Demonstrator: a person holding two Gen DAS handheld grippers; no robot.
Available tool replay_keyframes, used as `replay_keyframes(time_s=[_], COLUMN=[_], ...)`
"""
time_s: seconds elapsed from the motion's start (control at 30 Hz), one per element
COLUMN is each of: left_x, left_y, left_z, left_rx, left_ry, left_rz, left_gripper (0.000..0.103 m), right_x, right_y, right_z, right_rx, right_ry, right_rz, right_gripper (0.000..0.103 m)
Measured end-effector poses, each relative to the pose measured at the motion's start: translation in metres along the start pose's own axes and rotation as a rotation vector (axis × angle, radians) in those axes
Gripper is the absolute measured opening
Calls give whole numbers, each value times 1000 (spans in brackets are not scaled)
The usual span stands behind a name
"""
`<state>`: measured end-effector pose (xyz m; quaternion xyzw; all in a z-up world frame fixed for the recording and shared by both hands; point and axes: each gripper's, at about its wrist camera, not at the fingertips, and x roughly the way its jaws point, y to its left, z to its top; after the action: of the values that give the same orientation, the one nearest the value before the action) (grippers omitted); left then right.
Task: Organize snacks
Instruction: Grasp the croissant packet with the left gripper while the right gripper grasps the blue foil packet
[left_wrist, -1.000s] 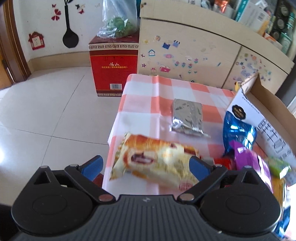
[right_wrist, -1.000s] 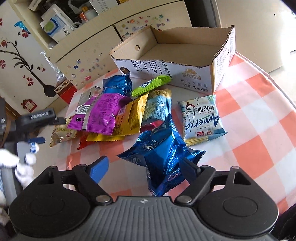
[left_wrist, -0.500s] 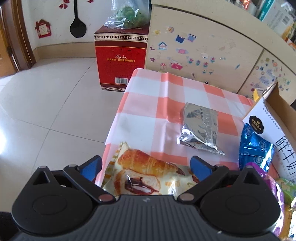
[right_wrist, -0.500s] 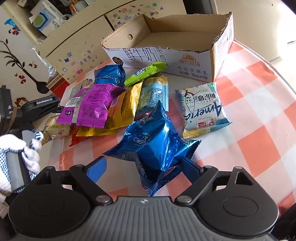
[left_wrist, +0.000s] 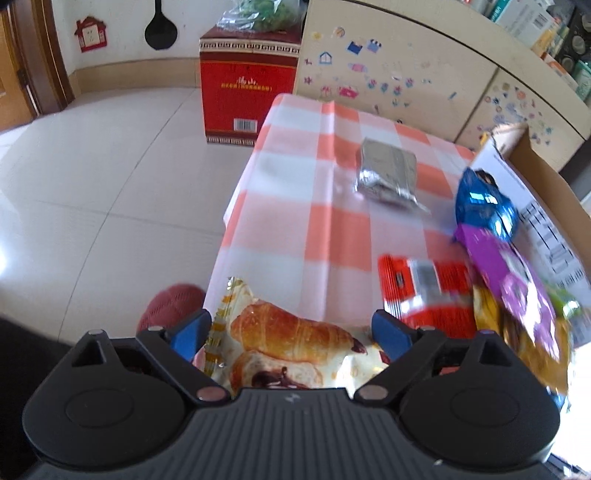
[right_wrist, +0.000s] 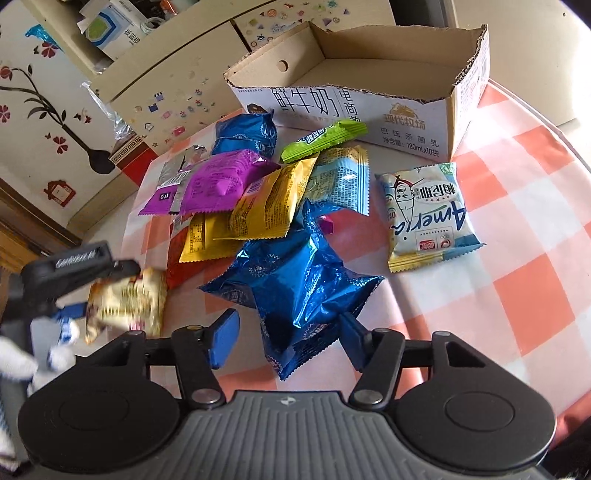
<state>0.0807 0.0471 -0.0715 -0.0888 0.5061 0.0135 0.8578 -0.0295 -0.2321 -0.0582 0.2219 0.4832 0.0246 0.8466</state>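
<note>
My left gripper (left_wrist: 291, 334) straddles a croissant snack pack (left_wrist: 291, 347) at the near left table corner; the blue pads sit at the pack's sides, jaws wide. The pack looks lifted in the right wrist view (right_wrist: 125, 299). My right gripper (right_wrist: 286, 341) is open around the lower end of a big blue foil bag (right_wrist: 299, 280). A pile of purple (right_wrist: 218, 181), yellow (right_wrist: 266, 206), light blue (right_wrist: 340, 177) and green (right_wrist: 321, 136) packs lies before an open cardboard box (right_wrist: 369, 110). A white pack (right_wrist: 428, 218) lies to the right.
A silver pouch (left_wrist: 388, 173) lies alone on the checkered tablecloth (left_wrist: 314, 184). A red pack (left_wrist: 421, 288) sits under the pile. A red carton (left_wrist: 247, 85) stands on the floor beyond the table. A cabinet with stickers (left_wrist: 406, 74) is behind.
The left gripper has closed in over the croissant pack, which now reaches deep between its fingers and looks raised. The right gripper has moved forward so the blue bag sits between its fingers.
</note>
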Motion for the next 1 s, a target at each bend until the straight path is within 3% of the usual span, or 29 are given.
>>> replay_keyframes(time_s=[0.2, 0.27, 0.33, 0.57, 0.8, 1.0], left_x=[-22, -29, -35, -46, -58, -75], left_y=[0, 2, 1, -22, -34, -34], left_z=[-22, -28, -33, -58, -82, -79], left_rx=[55, 67, 107, 392, 570, 663], left_ry=[14, 14, 12, 27, 32, -58], left_rz=[-96, -133, -150, -140, -151, -39], left_gripper=[94, 95, 95, 97, 97, 97], right_x=[0, 0, -1, 0, 1, 8], right_y=[-2, -2, -2, 3, 18, 28], right_z=[2, 2, 2, 5, 8, 12], right_rx=[27, 34, 36, 0, -141, -298], right_ry=[0, -1, -10, -19, -18, 21], right_rz=[20, 29, 26, 9, -9, -78], right_gripper=[67, 71, 82, 85, 86, 88])
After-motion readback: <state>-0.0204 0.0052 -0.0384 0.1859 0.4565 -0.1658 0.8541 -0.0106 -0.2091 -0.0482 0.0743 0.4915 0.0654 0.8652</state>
